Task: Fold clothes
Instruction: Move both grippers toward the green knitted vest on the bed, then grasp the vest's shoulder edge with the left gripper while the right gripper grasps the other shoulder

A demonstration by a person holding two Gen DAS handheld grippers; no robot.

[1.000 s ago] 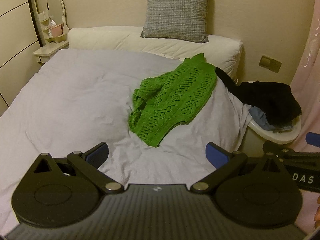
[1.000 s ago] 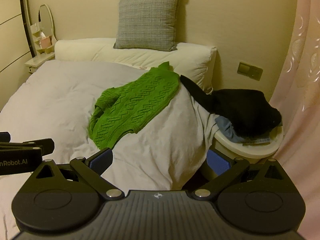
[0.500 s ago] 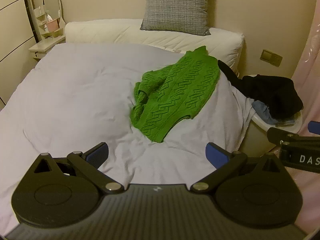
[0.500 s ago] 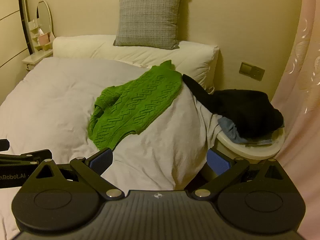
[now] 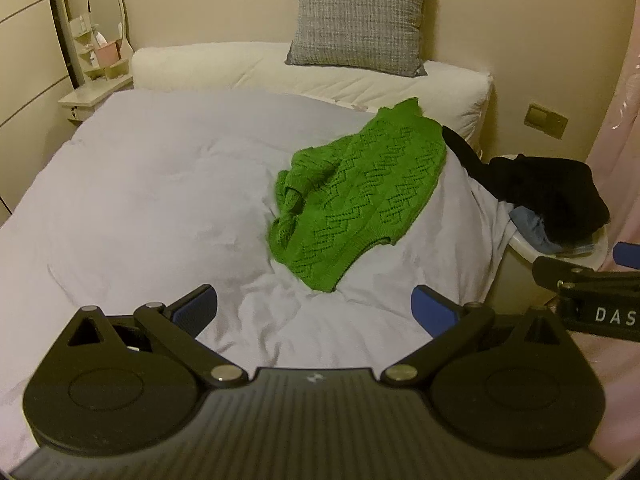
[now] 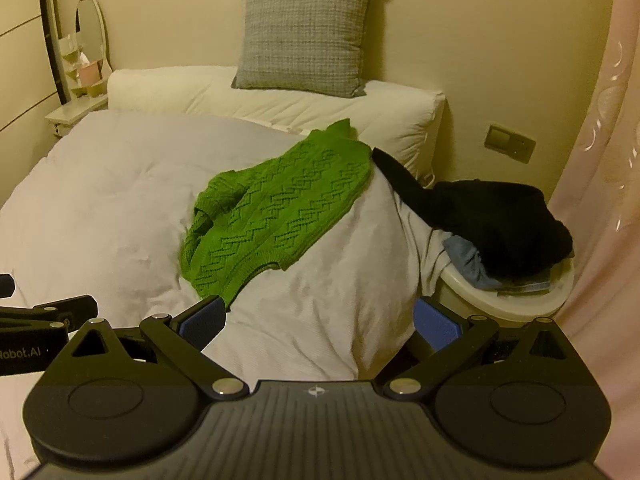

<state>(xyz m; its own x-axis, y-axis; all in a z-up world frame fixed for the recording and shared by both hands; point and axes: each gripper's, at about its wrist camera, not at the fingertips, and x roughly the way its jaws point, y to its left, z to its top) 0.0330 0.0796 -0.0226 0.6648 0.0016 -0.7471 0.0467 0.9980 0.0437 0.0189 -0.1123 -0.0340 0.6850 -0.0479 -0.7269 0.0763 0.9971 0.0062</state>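
First, with both the left gripper (image 5: 314, 306) and right gripper (image 6: 318, 320) spread wide and empty, approach the rumpled green sweater (image 5: 352, 200) at its near hem and flatten it on the bed (image 5: 160, 184).

A grey checked cushion (image 5: 360, 16) leans on the wall at top centre; an oval mirror (image 5: 105, 8) stands upper left.

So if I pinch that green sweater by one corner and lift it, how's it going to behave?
The green sweater will probably hang limp: it already lies rumpled, one side bunched. Its open zigzag knit looks stretchy, so it may sag and lengthen. It should grip rather than slip, and might drag the bedcover.
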